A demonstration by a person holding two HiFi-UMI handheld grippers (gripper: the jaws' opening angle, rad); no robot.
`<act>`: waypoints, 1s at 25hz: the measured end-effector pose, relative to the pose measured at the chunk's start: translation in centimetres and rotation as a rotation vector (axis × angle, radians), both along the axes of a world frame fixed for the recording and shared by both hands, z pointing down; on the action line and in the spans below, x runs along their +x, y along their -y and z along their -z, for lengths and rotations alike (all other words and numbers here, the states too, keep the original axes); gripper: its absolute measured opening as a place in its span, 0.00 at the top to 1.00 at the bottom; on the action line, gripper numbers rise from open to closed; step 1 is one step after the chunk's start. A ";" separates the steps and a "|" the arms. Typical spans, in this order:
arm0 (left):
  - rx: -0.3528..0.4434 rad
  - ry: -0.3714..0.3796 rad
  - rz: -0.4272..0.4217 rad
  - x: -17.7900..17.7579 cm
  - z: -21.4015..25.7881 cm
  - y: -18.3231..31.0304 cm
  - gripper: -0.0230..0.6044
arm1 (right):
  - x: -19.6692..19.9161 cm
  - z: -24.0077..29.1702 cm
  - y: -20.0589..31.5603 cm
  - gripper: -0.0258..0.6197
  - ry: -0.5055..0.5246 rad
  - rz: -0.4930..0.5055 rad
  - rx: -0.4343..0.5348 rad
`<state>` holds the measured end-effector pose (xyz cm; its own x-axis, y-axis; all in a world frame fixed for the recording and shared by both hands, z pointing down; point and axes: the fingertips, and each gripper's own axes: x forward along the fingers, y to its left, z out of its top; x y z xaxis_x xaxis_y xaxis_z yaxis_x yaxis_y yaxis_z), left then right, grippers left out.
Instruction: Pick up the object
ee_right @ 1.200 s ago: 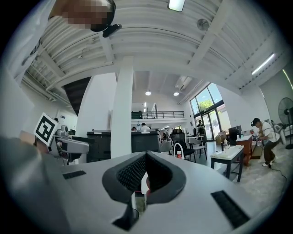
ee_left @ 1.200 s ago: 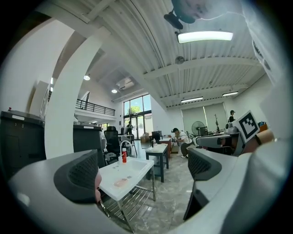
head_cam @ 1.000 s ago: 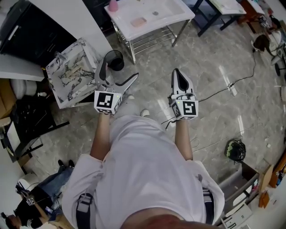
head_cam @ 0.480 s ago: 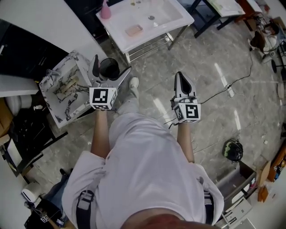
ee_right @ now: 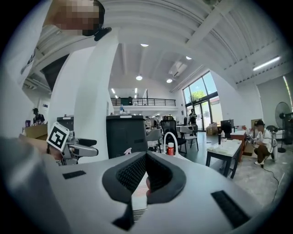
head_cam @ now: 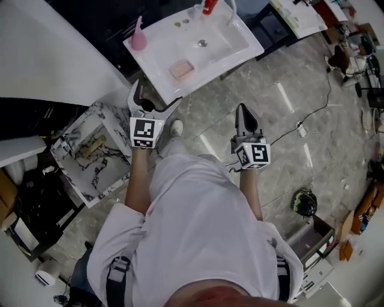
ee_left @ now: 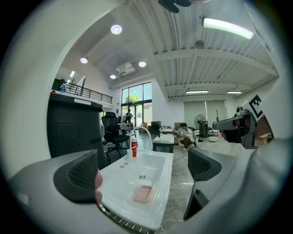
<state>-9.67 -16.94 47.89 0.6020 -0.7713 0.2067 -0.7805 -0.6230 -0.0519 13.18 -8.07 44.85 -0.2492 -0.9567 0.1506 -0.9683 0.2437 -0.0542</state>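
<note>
Left gripper [head_cam: 157, 96] [ee_left: 146, 169]: jaws are standing wide apart, holding nothing, pointing at the white sink [head_cam: 249, 43] [ee_left: 165, 183] just beyond. Right gripper [head_cam: 242, 111] [ee_right: 145, 171]: jaws are pressing together, gripping nothing, hovering over the floor to the right of the sink. Pink soap dish [head_cam: 182, 69] [ee_left: 142, 194]: lying untouched in the sink's near part. Red bottle [head_cam: 209, 6] [ee_left: 134, 147]: standing at the far rim

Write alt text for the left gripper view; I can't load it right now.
The left tongs stand wide open and empty, aimed at a white sink just ahead. A pink ribbed soap tray lies at the sink's near end; a red bottle stands beside the curved faucet at the far end.
</note>
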 end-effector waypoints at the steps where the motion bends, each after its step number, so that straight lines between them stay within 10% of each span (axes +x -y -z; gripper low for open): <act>1: -0.016 0.009 -0.016 0.1 -0.7 1.2 0.02 | -0.5 -0.2 1.0 0.96 -0.007 0.003 -0.009; 8: -0.156 0.060 -0.082 0.9 -7.4 7.6 0.02 | -2.1 -1.5 6.1 0.96 -0.033 0.012 -0.074; 25: -0.396 0.441 -0.470 10.2 -25.4 12.2 0.02 | 5.2 -4.4 8.5 0.96 -0.024 -0.158 -0.158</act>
<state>0.57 -29.14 73.27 0.6461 -0.2717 0.7132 -0.3868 -0.9222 -0.0009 18.35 -16.53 49.23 -0.0930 -0.9477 0.3053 -0.9952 0.0794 -0.0565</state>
